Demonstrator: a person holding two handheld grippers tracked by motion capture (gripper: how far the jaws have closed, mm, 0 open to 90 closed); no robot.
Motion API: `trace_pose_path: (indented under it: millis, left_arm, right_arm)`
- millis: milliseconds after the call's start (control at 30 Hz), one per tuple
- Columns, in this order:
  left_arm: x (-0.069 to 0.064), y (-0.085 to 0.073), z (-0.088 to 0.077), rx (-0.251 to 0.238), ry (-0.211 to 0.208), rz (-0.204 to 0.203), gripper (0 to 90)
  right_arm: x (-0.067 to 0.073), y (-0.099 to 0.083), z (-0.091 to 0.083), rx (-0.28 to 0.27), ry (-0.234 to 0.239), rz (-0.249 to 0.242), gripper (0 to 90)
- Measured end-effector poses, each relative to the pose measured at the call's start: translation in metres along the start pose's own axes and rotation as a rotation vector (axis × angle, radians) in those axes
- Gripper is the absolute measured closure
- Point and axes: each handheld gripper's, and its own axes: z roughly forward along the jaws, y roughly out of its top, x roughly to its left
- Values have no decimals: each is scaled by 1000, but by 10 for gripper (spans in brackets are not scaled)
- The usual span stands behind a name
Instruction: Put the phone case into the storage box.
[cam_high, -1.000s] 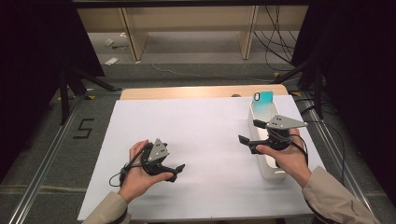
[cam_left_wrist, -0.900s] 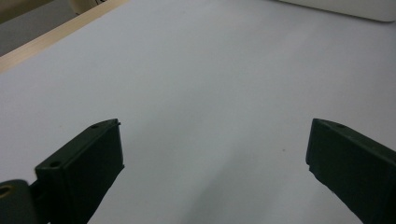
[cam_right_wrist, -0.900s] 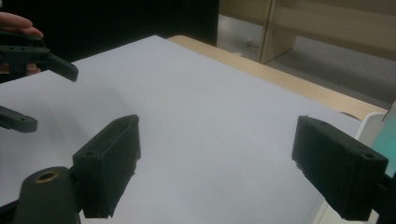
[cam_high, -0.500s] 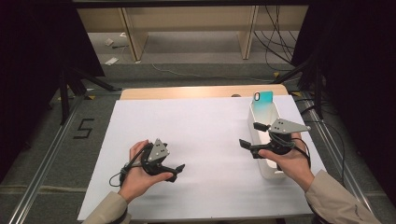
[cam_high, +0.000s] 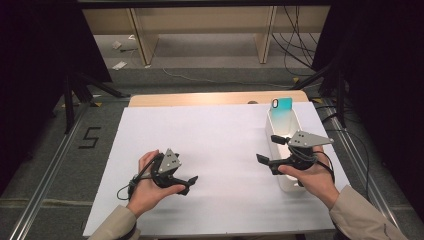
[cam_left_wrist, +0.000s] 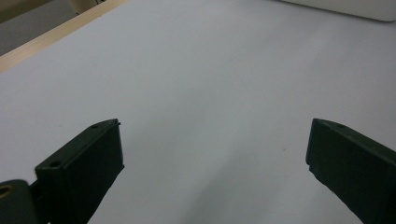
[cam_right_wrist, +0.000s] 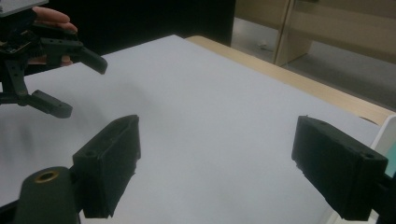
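A: Quick pass. What's in hand?

B: Nothing yet. Right gripper (cam_high: 270, 157) has its jaws wide apart with only the white sheet (cam_high: 215, 145) between them. Left gripper (cam_high: 189, 183) likewise, spread over bare sheet, empty. Same in both gripper views.

A: So what's the thing to work on?

B: Nearest to the right gripper is the phone (cam_high: 281, 108), teal back, standing in the white bin (cam_high: 274, 131) at the right side of the sheet, toward the far edge. The right hand (cam_high: 312, 177) sits just near of it, over the bin's near end.

A: Orientation?

B: Phone stands nearly upright, leaning on the bin's far end. Long axis runs up and down, camera end on top, teal back facing the near side. Bin's long axis runs near to far.

A: Handling?

B: My guess: stiff, flat, fairly light for its size, and smooth, so likely slippery on the faces. Screen side is the fragile part; can't see it from here.

A: Where to grab?

B: I'd say across the thin way, pads on front and back, at the upper part that clears the bin rim. Lower part is hidden by the wall. Lifting straight up along its long axis should keep it off the bin's walls.

A: Left gripper's role?

B: Well apart, near left of the sheet. Could steady the bin, can't tell.
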Motion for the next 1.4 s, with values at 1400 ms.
trace_pose_path:
  millis: [1400]
  left_arm:
    - [0,0,0,1,0,1,31]
  right_arm:
    - [14,-15,-12,4,54,-27,161]
